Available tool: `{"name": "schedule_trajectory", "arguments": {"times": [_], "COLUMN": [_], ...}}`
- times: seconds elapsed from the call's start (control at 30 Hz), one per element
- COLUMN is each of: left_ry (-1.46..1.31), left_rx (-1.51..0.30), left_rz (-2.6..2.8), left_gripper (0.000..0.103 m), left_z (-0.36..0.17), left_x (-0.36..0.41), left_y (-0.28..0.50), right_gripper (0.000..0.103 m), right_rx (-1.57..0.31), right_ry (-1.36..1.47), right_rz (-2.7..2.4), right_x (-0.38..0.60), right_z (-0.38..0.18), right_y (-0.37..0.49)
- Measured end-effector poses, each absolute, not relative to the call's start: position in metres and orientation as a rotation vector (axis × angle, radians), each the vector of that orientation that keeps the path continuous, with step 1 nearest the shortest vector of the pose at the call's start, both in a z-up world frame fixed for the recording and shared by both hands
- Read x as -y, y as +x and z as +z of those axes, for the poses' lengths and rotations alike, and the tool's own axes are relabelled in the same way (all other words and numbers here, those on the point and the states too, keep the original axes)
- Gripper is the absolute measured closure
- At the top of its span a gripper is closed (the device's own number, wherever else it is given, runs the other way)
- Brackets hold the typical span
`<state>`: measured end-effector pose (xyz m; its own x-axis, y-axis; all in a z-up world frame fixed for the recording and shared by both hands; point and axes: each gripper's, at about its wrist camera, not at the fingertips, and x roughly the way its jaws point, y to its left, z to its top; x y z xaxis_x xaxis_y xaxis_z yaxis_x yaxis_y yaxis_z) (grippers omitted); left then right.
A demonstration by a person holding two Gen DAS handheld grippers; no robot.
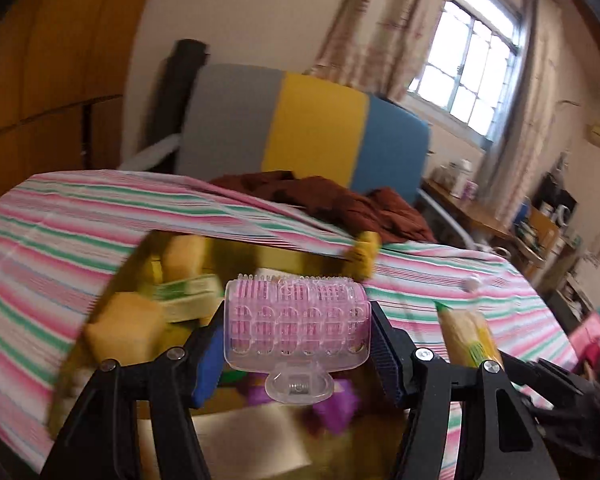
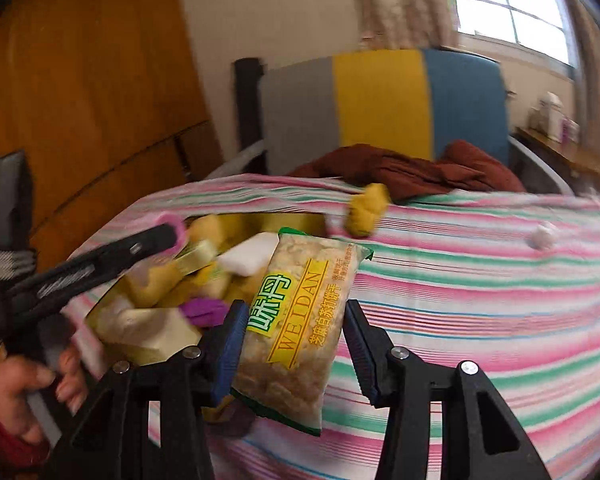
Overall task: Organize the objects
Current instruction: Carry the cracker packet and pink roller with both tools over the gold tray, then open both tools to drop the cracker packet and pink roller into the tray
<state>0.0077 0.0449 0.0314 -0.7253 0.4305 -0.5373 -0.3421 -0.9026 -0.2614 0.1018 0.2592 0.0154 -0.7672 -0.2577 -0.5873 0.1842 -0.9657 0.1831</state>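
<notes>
My left gripper point(image 1: 298, 344) is shut on a pink hair roller in a clear case point(image 1: 298, 324), held above an open yellow box point(image 1: 148, 248) full of small items. My right gripper point(image 2: 294, 336) is shut on a WEIDAN cracker packet point(image 2: 300, 320), held over the striped bedsheet point(image 2: 480, 280) at the box's right edge point(image 2: 296, 218). The left gripper point(image 2: 168, 240) shows at the left of the right wrist view, and the packet point(image 1: 466, 338) at the right of the left wrist view.
The box holds yellow sponge blocks point(image 1: 124, 330), a green and white pack point(image 1: 188, 296), a purple item point(image 2: 204, 310) and a white block point(image 2: 248, 258). A yellow object point(image 2: 366, 210), a white ball point(image 2: 542, 236) and brown cloth point(image 2: 404, 172) lie on the bed.
</notes>
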Motion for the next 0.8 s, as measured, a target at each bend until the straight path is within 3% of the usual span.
{"name": "schedule_trajectory", "arguments": {"times": [0.37,0.6,0.8], "left_ry": [-1.023,-1.133,-1.105], "left_rx": [0.220,0.237,0.294], "left_rz": [2.636,2.623,2.662], "left_gripper": [0.039,0.037,0.011], "left_z": [0.002,-0.018,-0.010], "left_x": [-0.001,0.005,0.009], "left_y": [-0.019,-0.030,-0.022], "right_gripper": [0.054,0.052,0.044], "right_rx": [-0.022,0.003,0.047], "right_ry": [1.017,1.102,1.104], "right_rz": [-2.570,-2.513,-2.543], "right_x": [-0.189,-0.177,-0.190], "right_z": [-0.004,-0.019,-0.015], "right_y": [0.082,0.068,0.071]}}
